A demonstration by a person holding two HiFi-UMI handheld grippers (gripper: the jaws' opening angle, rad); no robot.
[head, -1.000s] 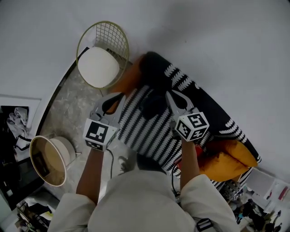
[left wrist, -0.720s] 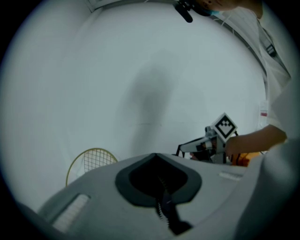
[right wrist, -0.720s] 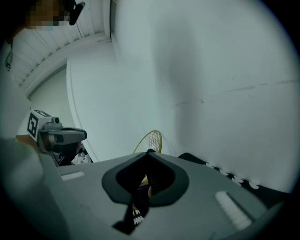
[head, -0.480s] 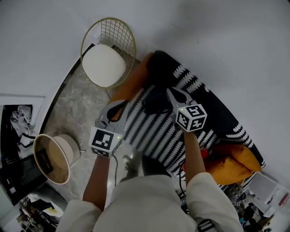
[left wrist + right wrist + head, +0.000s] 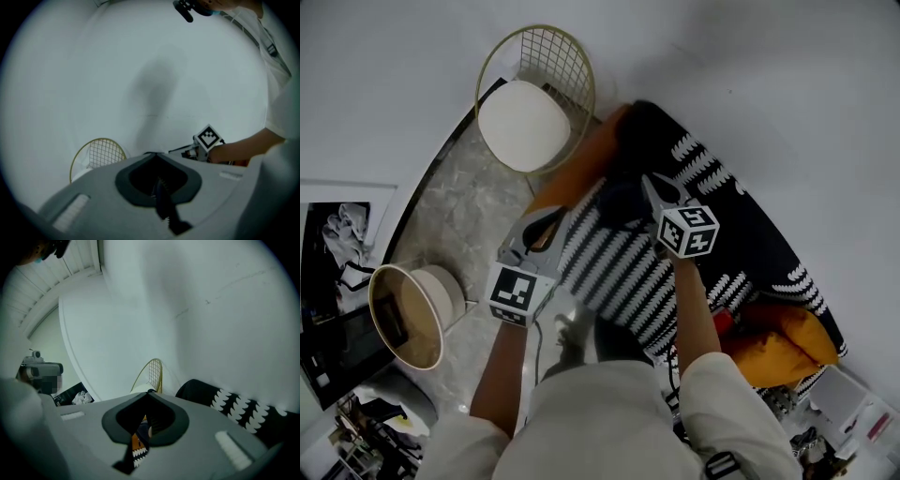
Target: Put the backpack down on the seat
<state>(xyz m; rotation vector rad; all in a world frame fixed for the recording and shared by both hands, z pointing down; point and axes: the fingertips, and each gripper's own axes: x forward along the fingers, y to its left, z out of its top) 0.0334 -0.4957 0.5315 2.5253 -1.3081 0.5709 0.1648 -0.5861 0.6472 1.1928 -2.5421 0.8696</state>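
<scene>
1. Left gripper (image 5: 555, 217): carried low over the near edge of the seat, by the orange bolster (image 5: 581, 164). Its own view shows the jaw tips meeting with nothing between them. It takes no load and appears to stand by as a steadying hand.

2. Right gripper (image 5: 649, 182): jaws closed to a thin line in its own view, pitched downward over the seat. The backpack (image 5: 621, 201), a dark, slack bundle, lies directly under and beside the tips. The strap itself cannot be made out. Judged from position, the closed jaws pinch a thin top loop, which would explain why the bag sits bunched below them.

3. Location of the backpack: between the two grippers, over the striped throw (image 5: 614, 272) that covers the sofa seat, towards the bolster end. Whether its base already bears on the throw cannot be confirmed. The placing is judged nearly done, with release outstanding.

4. Further off: an orange cushion (image 5: 778, 342) occupies the other end of the sofa, well apart from the bag. A gold wire chair (image 5: 546, 70) with a white pad stands beyond the bolster end against the pale wall (image 5: 750, 84). It is unoccupied and not the seat in use.
</scene>
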